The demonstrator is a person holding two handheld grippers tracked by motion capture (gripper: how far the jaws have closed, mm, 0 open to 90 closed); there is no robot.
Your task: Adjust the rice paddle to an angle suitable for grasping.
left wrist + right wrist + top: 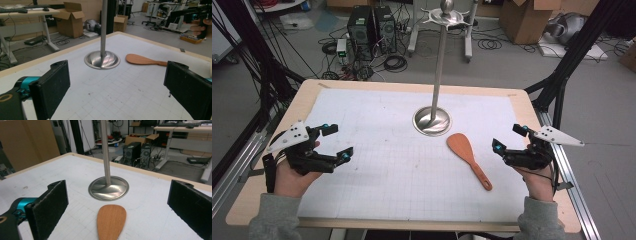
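gridded mat [377,150], unlabelled wooden spatula [468,157]

The high view is looking down over the metal stand [432,120]; both gripper views are facing it low, from opposite sides.

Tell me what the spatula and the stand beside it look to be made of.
Spatula: probably wood, a warm orange-brown with a smooth matte face and faint grain in the right gripper view. Stand: metal, likely polished steel; its domed base and pole mirror the room's light.
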